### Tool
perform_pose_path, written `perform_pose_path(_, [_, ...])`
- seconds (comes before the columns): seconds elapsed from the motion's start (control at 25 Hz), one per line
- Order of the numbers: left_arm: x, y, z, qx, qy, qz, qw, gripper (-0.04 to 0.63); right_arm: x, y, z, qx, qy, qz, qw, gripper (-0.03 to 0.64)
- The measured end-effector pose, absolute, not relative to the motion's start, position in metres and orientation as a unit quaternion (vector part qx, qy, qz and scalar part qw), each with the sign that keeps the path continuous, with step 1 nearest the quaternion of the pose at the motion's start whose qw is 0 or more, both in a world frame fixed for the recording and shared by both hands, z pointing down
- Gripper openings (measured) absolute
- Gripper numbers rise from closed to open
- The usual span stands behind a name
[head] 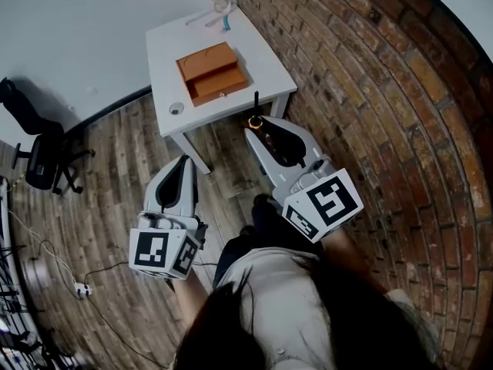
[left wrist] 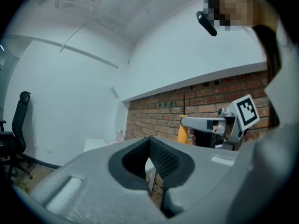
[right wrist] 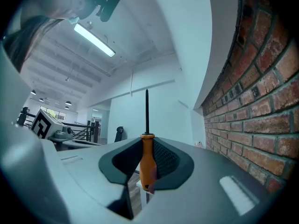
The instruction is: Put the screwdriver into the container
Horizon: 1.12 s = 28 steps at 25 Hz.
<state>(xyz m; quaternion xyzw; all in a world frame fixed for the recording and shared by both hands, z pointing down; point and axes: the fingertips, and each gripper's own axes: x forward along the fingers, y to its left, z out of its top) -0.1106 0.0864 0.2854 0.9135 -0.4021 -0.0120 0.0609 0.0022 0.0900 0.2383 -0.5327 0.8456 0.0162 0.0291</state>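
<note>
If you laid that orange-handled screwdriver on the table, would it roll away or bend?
Probably roll: the screwdriver has a round, smooth-looking handle, and the table is flat. Its thin shaft stands straight, so it is likely stiff. The right gripper clamps the handle between ribbed pads, which should limit slipping.

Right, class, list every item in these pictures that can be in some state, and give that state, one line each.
right gripper: shut on the screwdriver, at its orange handle.
left gripper: shut, nothing between.
screwdriver: held, shaft pointing away from the gripper, not in the container.
container: on the white table, open at the top.
office chair: upright, unoccupied.
</note>
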Motion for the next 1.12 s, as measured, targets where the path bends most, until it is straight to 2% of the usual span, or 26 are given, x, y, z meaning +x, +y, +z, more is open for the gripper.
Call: perform_pose_path(1.12, [-0.085, -0.018, 0.294, 0.912, -0.406, 0.007, 0.063, 0.000, 0.015, -0.023, 0.266, -0.514, 0.858, 0.007, 0.006, 0.078])
